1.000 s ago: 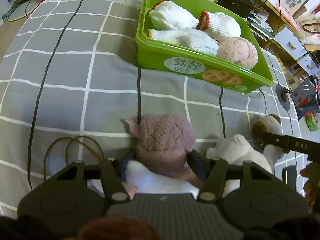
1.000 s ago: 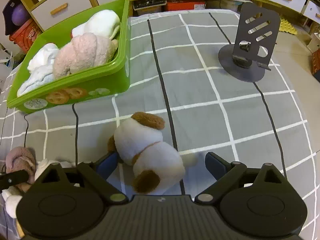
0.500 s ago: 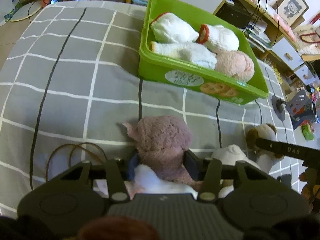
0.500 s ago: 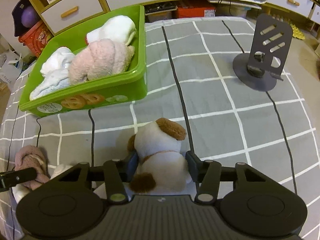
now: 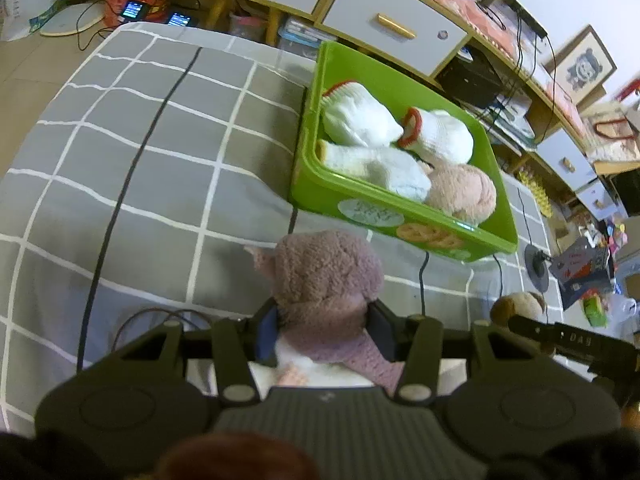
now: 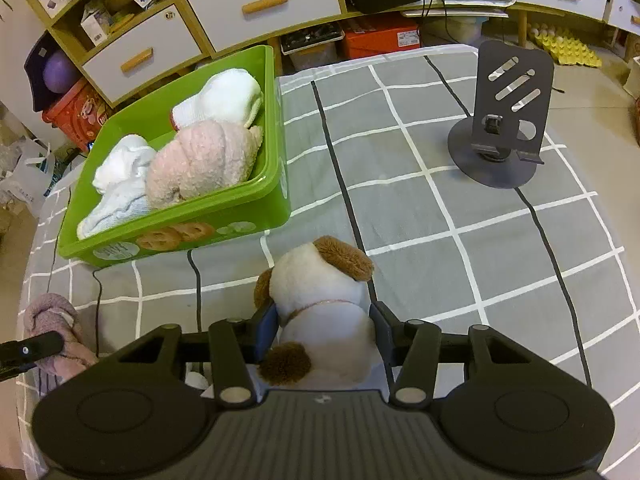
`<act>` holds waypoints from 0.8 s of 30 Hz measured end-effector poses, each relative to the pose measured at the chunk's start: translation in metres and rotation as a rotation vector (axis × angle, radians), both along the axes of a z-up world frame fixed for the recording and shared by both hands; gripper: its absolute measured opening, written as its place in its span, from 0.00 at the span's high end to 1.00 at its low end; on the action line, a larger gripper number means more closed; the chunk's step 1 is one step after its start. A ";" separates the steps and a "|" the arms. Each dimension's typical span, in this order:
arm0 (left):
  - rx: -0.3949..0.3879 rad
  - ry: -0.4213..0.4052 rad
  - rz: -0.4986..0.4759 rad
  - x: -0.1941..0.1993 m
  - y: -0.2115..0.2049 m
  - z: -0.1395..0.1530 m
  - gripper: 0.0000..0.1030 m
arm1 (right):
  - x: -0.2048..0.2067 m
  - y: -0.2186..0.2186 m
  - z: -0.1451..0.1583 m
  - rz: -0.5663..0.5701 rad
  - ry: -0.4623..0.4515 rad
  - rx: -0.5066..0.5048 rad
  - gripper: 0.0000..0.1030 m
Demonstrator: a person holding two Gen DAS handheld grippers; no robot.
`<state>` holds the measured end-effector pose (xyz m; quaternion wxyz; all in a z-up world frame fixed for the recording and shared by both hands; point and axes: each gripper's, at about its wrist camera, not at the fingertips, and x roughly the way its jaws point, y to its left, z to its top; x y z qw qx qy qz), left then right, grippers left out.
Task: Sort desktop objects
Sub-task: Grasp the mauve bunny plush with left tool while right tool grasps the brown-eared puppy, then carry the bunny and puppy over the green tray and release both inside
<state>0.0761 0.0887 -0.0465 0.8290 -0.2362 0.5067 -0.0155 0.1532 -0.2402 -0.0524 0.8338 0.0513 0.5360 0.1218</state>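
My left gripper (image 5: 326, 326) is shut on a mauve plush toy (image 5: 324, 276) and holds it above the grey checked cloth (image 5: 160, 184). My right gripper (image 6: 324, 326) is shut on a white plush dog with brown ears (image 6: 320, 300) and holds it up too. A green plastic bin (image 5: 404, 220) stands ahead, holding white gloves (image 5: 360, 120) and a pink plush (image 5: 460, 192). The bin (image 6: 180, 224) also shows in the right wrist view, to the left. The mauve toy (image 6: 52, 320) shows at the left edge there.
A dark phone stand (image 6: 500, 136) stands on the cloth at the right. A thin brown loop (image 5: 160, 320) lies on the cloth by the left gripper. Drawers and shelves (image 6: 260, 4) line the far side, with clutter on the floor.
Both grippers closed on their plush toys and lifted them off the cloth. Both views rose and show more of the bin and room.
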 end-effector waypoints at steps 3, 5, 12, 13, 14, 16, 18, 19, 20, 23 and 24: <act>-0.008 -0.014 0.019 -0.001 0.005 0.003 0.55 | 0.001 -0.002 0.003 -0.010 -0.005 0.022 0.51; -0.012 -0.025 0.030 -0.001 0.008 0.007 0.55 | 0.002 -0.004 0.006 -0.018 -0.006 0.043 0.51; -0.026 -0.113 0.055 0.010 0.014 0.028 0.55 | 0.011 -0.014 0.023 -0.097 -0.036 0.172 0.51; -0.029 -0.130 0.058 0.013 0.014 0.031 0.55 | 0.013 -0.014 0.026 -0.101 -0.044 0.190 0.51; -0.033 -0.144 0.062 0.015 0.014 0.034 0.55 | 0.015 -0.015 0.029 -0.105 -0.050 0.204 0.51; -0.042 -0.170 0.065 0.022 0.012 0.038 0.55 | 0.019 -0.013 0.033 -0.109 -0.062 0.217 0.51; -0.037 -0.190 0.067 0.029 0.009 0.042 0.55 | 0.022 -0.011 0.037 -0.121 -0.075 0.234 0.51; -0.028 -0.204 0.072 0.033 0.007 0.044 0.55 | 0.024 -0.010 0.038 -0.124 -0.081 0.247 0.51; -0.018 -0.215 0.072 0.037 0.005 0.046 0.55 | 0.026 -0.008 0.040 -0.124 -0.087 0.262 0.51; -0.008 -0.237 0.075 0.052 -0.002 0.049 0.55 | 0.033 0.000 0.045 -0.118 -0.117 0.278 0.51; -0.013 -0.236 0.075 0.059 -0.004 0.050 0.55 | 0.035 0.002 0.047 -0.119 -0.128 0.279 0.51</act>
